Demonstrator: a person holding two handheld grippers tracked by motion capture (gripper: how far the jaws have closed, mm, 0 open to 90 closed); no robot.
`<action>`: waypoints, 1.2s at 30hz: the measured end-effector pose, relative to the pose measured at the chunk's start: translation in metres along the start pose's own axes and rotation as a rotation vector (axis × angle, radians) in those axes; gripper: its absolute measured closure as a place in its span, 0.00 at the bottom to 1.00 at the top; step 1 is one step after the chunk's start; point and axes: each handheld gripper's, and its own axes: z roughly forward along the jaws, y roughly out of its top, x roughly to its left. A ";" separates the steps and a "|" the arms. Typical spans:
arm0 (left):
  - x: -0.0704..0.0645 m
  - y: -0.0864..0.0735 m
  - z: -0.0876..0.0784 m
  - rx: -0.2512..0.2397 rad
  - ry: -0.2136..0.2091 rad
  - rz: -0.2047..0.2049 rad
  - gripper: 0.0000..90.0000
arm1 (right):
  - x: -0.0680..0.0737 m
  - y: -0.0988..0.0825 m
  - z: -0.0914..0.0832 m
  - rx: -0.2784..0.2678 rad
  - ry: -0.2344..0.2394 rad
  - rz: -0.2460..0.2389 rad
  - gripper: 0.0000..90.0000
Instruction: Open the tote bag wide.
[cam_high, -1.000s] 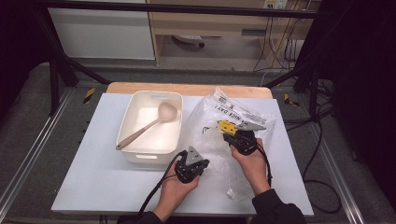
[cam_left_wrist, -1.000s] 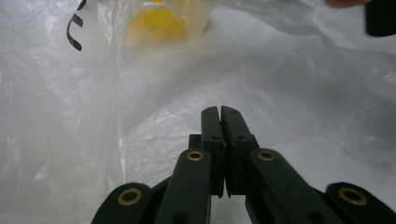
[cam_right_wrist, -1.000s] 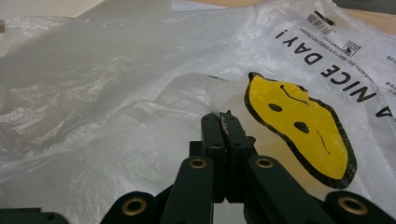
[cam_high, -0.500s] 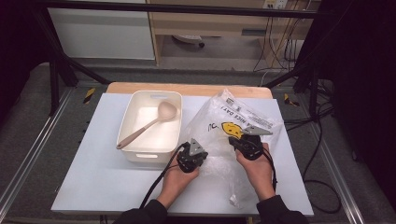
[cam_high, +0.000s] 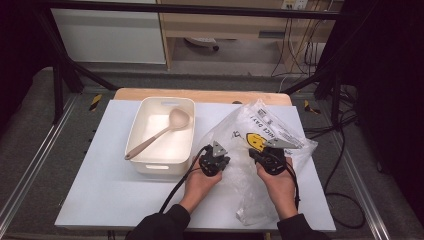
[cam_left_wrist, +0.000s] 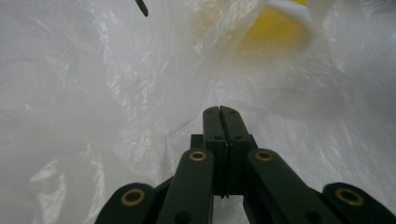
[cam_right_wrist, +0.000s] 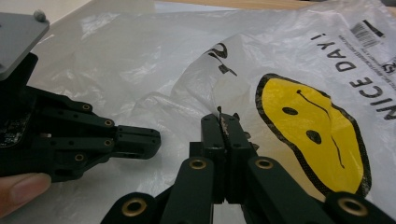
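In the high view, the clear plastic bag (cam_high: 260, 150) with the yellow smiley face is seen on the white table (cam_high: 100, 195), right of the cream bin (cam_high: 161, 135) holding a wooden spoon (cam_high: 157, 132). Compared with a second ago, the left gripper (cam_high: 214, 161) is found further right, at the bag's left edge, and the bag is lifted higher.

In the left gripper view, its jaws are closed, with plastic film all around.

In the right gripper view, the right gripper (cam_right_wrist: 223, 122) is clamped on a fold of the bag beside the smiley.
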 end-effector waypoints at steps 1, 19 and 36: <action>-0.001 0.001 -0.001 -0.003 -0.009 -0.001 1.00 | -0.001 0.000 0.002 0.001 -0.002 0.001 1.00; -0.023 -0.015 -0.016 0.060 -0.019 0.030 1.00 | -0.009 0.009 0.016 -0.018 0.001 0.046 1.00; -0.022 -0.015 -0.015 0.061 -0.027 0.025 1.00 | -0.015 0.053 -0.007 -0.134 0.038 0.079 1.00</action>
